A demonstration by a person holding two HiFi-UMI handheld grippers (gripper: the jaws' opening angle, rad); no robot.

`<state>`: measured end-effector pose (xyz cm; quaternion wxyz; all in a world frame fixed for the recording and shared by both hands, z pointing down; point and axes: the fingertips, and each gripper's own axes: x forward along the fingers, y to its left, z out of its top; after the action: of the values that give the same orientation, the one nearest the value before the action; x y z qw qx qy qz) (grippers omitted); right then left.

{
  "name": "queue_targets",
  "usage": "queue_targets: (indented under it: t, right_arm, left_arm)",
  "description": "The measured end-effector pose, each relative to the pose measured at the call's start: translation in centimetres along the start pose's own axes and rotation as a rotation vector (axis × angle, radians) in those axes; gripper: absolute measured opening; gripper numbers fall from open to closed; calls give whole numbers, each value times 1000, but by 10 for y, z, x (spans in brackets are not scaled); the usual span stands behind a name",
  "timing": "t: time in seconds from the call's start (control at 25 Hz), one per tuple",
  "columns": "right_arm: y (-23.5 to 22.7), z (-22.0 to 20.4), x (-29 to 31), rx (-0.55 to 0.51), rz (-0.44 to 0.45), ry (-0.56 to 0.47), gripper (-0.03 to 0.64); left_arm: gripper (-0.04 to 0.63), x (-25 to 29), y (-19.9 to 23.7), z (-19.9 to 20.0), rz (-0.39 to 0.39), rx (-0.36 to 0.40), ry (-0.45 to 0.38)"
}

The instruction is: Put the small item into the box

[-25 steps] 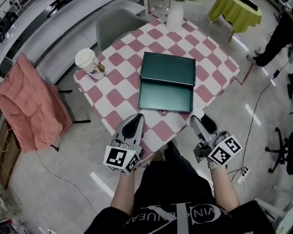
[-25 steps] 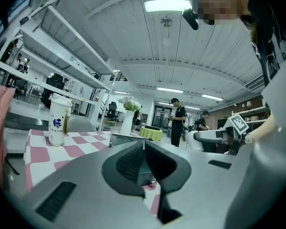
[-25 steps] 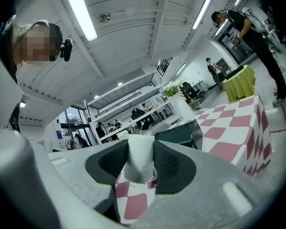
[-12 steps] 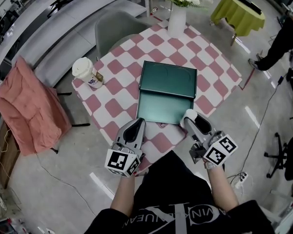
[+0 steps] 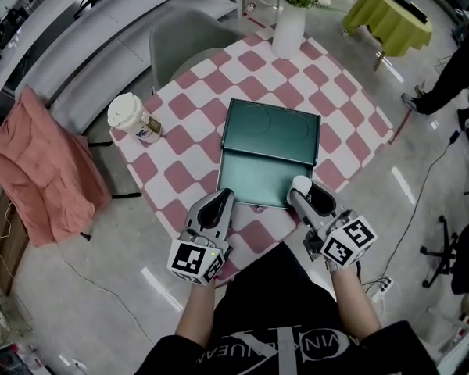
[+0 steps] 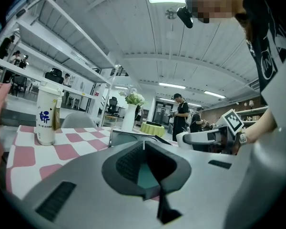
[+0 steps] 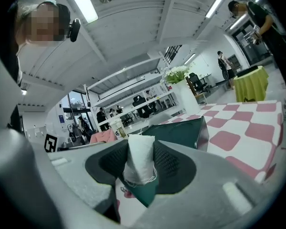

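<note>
A dark green box (image 5: 262, 176) lies open on the checked table (image 5: 340, 108), its lid (image 5: 271, 130) folded flat at the far side. My right gripper (image 5: 301, 187) is shut on a small white item (image 7: 139, 160), a soft pouch pinched between its pads. That gripper's tip hangs over the box's near right corner. The box's edge (image 7: 177, 130) shows just beyond the item in the right gripper view. My left gripper (image 5: 221, 202) is shut with nothing in it, at the table's near edge, left of the box.
A lidded paper cup (image 5: 133, 117) stands near the table's left corner. A white vase with flowers (image 5: 288, 23) is at the far corner. A grey chair (image 5: 184, 41) sits behind the table, and a chair with pink cloth (image 5: 39, 166) is to the left.
My right gripper has moved forward and left with the white item, from off the table's near edge to over the box's near right corner. The left gripper has barely shifted.
</note>
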<state>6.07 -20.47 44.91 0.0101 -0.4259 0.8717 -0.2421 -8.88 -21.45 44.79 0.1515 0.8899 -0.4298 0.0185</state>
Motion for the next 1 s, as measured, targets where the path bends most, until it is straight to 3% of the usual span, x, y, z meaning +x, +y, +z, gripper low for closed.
queue_targets:
  t: [0.72,1.0]
  right_arm:
    - [-1,-43,27,-325,-16,314,170]
    - [3,-49,28,-350,5,348,170]
  left_arm:
    - [18,12,9,-29,-1,-48,58]
    - [18,10,9,-32,6,-55,51]
